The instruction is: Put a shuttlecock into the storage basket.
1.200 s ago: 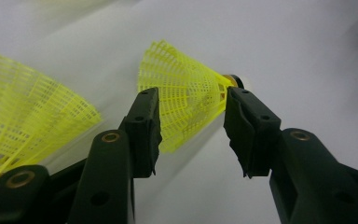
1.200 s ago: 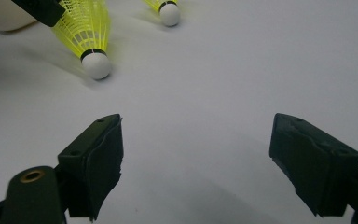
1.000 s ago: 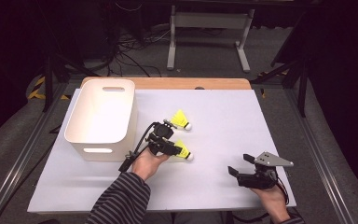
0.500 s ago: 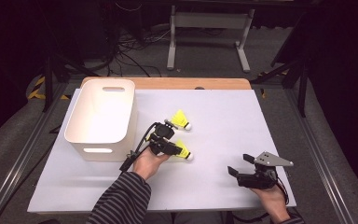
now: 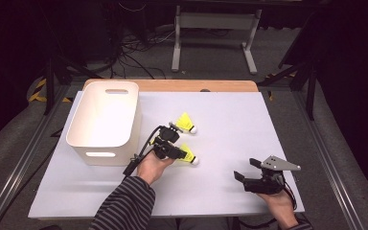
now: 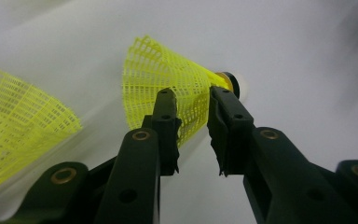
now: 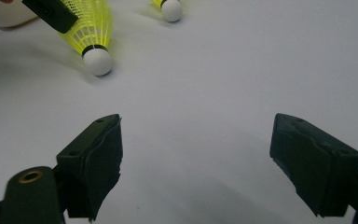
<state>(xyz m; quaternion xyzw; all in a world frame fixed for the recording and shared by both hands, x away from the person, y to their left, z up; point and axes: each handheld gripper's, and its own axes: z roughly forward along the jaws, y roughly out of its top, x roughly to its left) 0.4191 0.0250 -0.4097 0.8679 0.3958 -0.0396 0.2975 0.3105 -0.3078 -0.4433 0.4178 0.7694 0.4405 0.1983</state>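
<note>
While the left gripper (image 5: 178, 151) reaches across the middle of the white tabletop (image 5: 230, 120), its two black jaws stand on either side of the mesh skirt of a yellow plastic shuttlecock with a white rounded cork tip (image 5: 188, 156), which lies on its side just right of the hand in the striped sleeve (image 5: 151, 167). Seen in the left gripper view, the jaws have just been closing and the net cone (image 6: 168, 79) sits between them, the right jaw against the narrow end near the cork and the left jaw laid over the wider mesh; whether the pads already press firmly on it cannot be told. A second yellow mesh shuttlecock with a white tip (image 5: 186, 123) lies a little farther off on the tabletop, near the first but apart from it, its cork pointing right. To the left of both stands a white rectangular plastic bin with cut-out handles (image 5: 106, 120), close to the left hand and its trailing black cable (image 5: 141, 155). Over at the near right corner of the tabletop the right gripper (image 5: 246, 171) rests low, well apart from the shuttlecocks, its jaws spread wide with nothing but bare white surface between them, as the right gripper view makes plain.
</note>
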